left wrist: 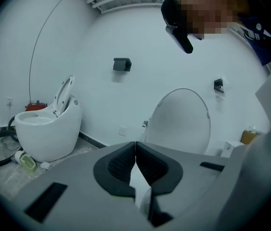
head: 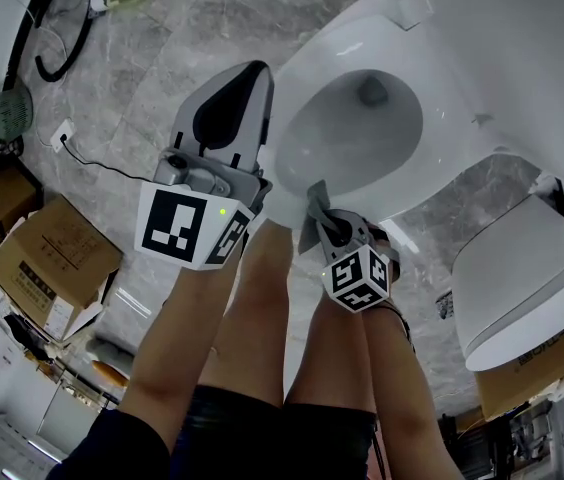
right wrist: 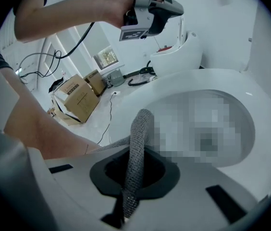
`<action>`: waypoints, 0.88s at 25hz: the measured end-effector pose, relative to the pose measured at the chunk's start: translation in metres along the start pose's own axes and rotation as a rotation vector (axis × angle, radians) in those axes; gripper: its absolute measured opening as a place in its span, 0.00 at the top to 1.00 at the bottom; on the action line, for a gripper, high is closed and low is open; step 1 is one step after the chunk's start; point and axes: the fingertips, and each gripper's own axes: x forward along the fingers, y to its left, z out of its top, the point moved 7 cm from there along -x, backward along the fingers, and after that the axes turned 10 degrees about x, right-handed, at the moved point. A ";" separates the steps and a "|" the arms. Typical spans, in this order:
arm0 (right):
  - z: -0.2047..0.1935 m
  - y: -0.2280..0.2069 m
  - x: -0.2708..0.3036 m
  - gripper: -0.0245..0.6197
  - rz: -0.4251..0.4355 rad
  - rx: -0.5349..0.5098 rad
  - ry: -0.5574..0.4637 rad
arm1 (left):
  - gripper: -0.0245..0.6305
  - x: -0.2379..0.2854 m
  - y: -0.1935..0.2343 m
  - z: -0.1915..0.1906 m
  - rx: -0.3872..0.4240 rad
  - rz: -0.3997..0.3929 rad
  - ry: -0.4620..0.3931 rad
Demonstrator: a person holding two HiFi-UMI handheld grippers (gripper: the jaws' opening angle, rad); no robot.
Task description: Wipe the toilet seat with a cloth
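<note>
Left gripper (left wrist: 135,153) fingers (left wrist: 117,165) touch, right gripper (right wrist: 134,170) pinches cloth (right wrist: 138,134) at toilet seat (head: 297,88), boxes (head: 52,258) beside.

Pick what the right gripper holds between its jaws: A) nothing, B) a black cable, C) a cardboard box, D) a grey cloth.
D: in the right gripper view, the right gripper is shut on a grey cloth, which sticks out from between the jaws toward the toilet seat.
</note>
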 end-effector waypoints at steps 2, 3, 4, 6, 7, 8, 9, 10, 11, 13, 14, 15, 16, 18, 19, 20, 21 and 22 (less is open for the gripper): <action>-0.010 -0.015 -0.013 0.92 -0.032 0.002 0.001 | 0.93 0.002 -0.002 0.001 0.003 -0.004 0.000; -0.014 -0.024 -0.020 0.92 -0.055 0.009 0.002 | 0.93 0.003 -0.003 0.001 0.004 -0.007 0.000; -0.018 -0.033 -0.027 0.92 -0.082 0.022 0.000 | 0.93 0.003 -0.004 0.002 0.006 -0.009 -0.001; -0.025 -0.051 -0.040 0.92 -0.141 0.065 -0.014 | 0.93 0.004 -0.005 0.002 0.010 -0.011 0.000; -0.028 -0.059 -0.046 0.92 -0.171 0.092 -0.024 | 0.93 0.004 -0.006 0.002 0.011 -0.011 0.002; -0.030 -0.066 -0.051 0.92 -0.200 0.117 -0.035 | 0.93 0.005 -0.006 0.002 0.013 -0.011 0.003; -0.032 -0.070 -0.054 0.92 -0.225 0.136 -0.044 | 0.93 0.005 -0.007 0.002 0.014 -0.012 0.002; -0.033 -0.070 -0.054 0.92 -0.244 0.145 -0.048 | 0.93 0.006 -0.007 0.003 0.015 -0.012 0.001; -0.032 -0.068 -0.054 0.92 -0.256 0.146 -0.048 | 0.93 0.006 -0.008 0.003 0.016 -0.012 0.000; -0.031 -0.059 -0.047 0.92 -0.245 0.134 -0.045 | 0.93 0.006 -0.009 0.004 0.018 -0.013 -0.002; -0.029 -0.052 -0.043 0.92 -0.228 0.126 -0.043 | 0.93 0.006 -0.010 0.005 0.019 -0.012 -0.003; -0.027 -0.044 -0.037 0.92 -0.207 0.115 -0.042 | 0.93 0.005 -0.010 0.005 0.019 -0.012 -0.004; -0.024 -0.036 -0.031 0.92 -0.184 0.100 -0.041 | 0.93 0.005 -0.011 0.005 0.019 -0.012 -0.004; -0.017 -0.018 -0.018 0.92 -0.134 0.066 -0.038 | 0.93 0.005 -0.013 0.005 0.020 -0.011 -0.003; -0.012 -0.009 -0.012 0.92 -0.108 0.046 -0.036 | 0.93 0.005 -0.013 0.005 0.020 -0.011 -0.002; -0.008 0.000 -0.006 0.92 -0.083 0.026 -0.035 | 0.93 0.005 -0.014 0.005 0.020 -0.012 -0.001; -0.005 0.009 0.000 0.92 -0.060 0.007 -0.035 | 0.93 0.005 -0.015 0.004 0.020 -0.012 0.000; -0.002 0.017 0.005 0.92 -0.040 -0.010 -0.034 | 0.93 0.004 -0.016 0.004 0.020 -0.013 0.002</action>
